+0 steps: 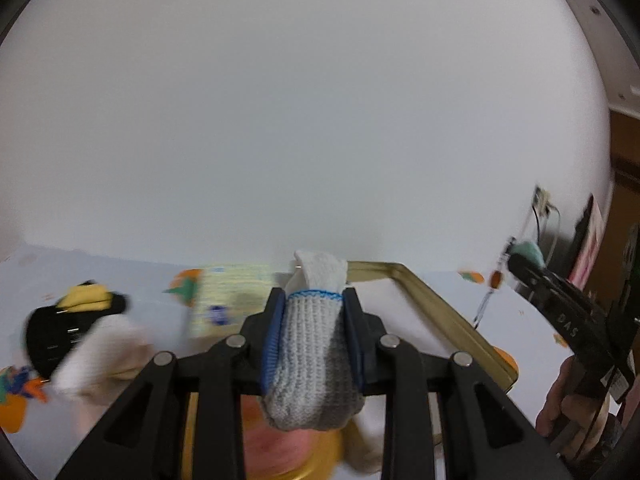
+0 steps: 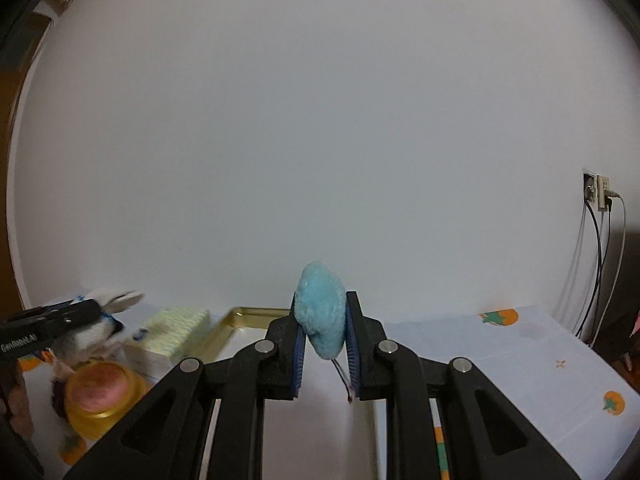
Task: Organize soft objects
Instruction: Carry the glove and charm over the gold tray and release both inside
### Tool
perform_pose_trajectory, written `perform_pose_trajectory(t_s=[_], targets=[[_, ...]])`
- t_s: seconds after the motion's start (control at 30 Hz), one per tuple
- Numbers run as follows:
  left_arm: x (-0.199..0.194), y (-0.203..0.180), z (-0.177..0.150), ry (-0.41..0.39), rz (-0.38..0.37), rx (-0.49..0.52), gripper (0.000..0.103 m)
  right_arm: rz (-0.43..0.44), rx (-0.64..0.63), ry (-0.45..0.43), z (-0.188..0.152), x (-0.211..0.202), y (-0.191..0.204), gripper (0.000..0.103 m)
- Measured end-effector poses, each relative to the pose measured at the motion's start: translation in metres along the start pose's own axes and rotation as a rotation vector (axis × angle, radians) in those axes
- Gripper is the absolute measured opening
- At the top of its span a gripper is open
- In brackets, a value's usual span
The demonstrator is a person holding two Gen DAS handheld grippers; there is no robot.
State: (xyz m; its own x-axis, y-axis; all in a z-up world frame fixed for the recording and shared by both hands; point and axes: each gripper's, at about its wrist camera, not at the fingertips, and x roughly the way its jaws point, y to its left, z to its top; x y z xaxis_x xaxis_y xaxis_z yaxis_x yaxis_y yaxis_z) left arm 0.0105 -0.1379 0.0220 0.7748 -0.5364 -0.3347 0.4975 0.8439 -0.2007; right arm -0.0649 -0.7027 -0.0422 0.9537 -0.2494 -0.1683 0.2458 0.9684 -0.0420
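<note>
Both fingers pairs clamped: left gripper [image 1: 314,330] around knit glove [image 1: 310,356]; right gripper [image 2: 323,340] around blue fluffy pad [image 2: 322,314].

Grey-white knit glove [image 1: 310,344] (blue cuff band) pinched upright between jaws; fluffy blue puff [image 2: 321,316] likewise.

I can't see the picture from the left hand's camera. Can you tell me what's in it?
The left gripper is squeezing a grey and white knitted glove with a blue stripe, lifted above a table with a fruit-patterned cloth. Behind it lie a gold tray, a blurry black and yellow sock and a white cloth. The right gripper holds something fluffy and blue-green.
</note>
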Motion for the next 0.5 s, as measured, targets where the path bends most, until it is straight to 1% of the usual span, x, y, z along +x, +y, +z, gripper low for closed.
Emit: perform_pose_trajectory(t_s=[0.1,0.17,0.2,0.23,0.3,0.37,0.5], targets=[[0.025,-0.026,-0.001,0.046,-0.036,0.003,0.027,0.012,0.007,0.055,-0.005,0.009,-0.006,0.019],[0.041,-0.034,-0.004,0.081,-0.049,-0.014,0.027,0.025,0.018,0.120,-0.011,0.027,-0.001,0.020],[0.040,-0.039,-0.007,0.094,-0.050,-0.015,0.027,0.031,0.026,0.151,-0.014,0.032,0.000,0.020],[0.045,-0.043,-0.008,0.105,-0.045,-0.013,0.027,0.041,0.043,0.195,-0.018,0.039,-0.001,0.020],[0.051,-0.046,-0.013,0.128,-0.038,0.002,0.027,0.064,0.078,0.250,-0.024,0.049,-0.004,0.020],[0.052,-0.053,-0.017,0.135,-0.028,0.022,0.027,0.079,0.100,0.281,-0.026,0.050,-0.004,0.020],[0.051,-0.052,-0.020,0.155,0.008,0.042,0.027,0.097,0.104,0.318,-0.028,0.048,0.004,0.020]])
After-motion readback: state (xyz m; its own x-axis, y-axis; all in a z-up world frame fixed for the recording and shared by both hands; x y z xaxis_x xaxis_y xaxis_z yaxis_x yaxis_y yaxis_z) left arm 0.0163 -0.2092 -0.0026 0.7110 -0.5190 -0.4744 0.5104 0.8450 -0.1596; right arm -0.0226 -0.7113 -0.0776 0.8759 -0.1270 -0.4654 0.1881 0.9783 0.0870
